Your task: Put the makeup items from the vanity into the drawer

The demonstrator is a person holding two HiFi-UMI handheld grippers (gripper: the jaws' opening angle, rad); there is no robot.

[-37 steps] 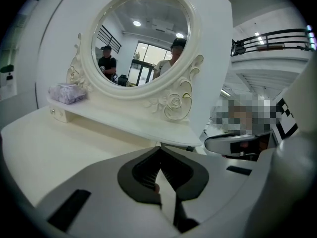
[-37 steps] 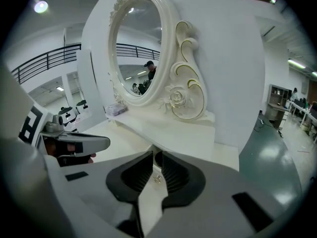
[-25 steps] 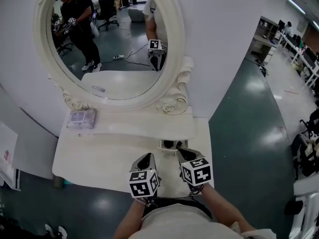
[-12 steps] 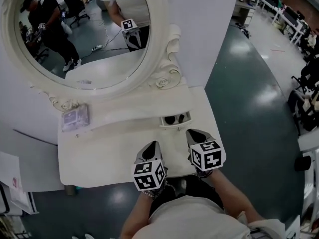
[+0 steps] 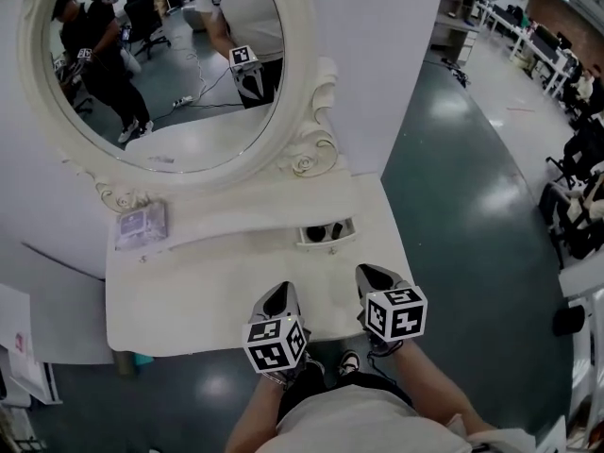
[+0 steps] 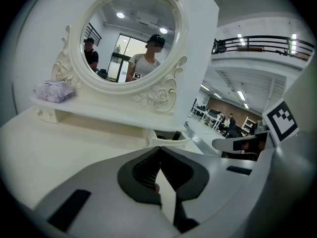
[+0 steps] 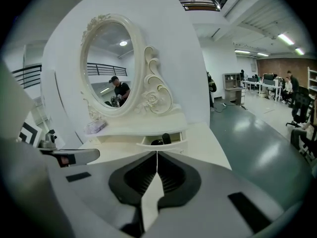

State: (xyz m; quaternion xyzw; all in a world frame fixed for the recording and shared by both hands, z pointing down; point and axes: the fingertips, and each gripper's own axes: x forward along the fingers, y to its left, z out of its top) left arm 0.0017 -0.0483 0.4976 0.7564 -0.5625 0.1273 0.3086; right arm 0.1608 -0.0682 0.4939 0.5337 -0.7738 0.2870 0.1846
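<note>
A small drawer [image 5: 326,235] under the white vanity's shelf stands open, with dark makeup items [image 5: 327,228] lying in it. It shows in the left gripper view as the drawer [image 6: 167,138], and in the right gripper view as the drawer [image 7: 161,141] with a dark upright item [image 7: 167,138]. My left gripper [image 5: 280,292] hovers over the vanity top's front edge, shut and empty [image 6: 159,148]. My right gripper [image 5: 370,272] sits just in front of the drawer and a little to its right, shut with nothing in it [image 7: 157,153].
A purple packet [image 5: 140,225] lies on the shelf's left end. The oval mirror [image 5: 170,74] rises behind the shelf and reflects people in the room. The vanity top [image 5: 189,286] ends close to my body. Dark green floor [image 5: 462,215] lies to the right.
Both grippers have drawn back from the drawer toward the vanity's front edge. The head view has shifted, and the drawer stays open.
</note>
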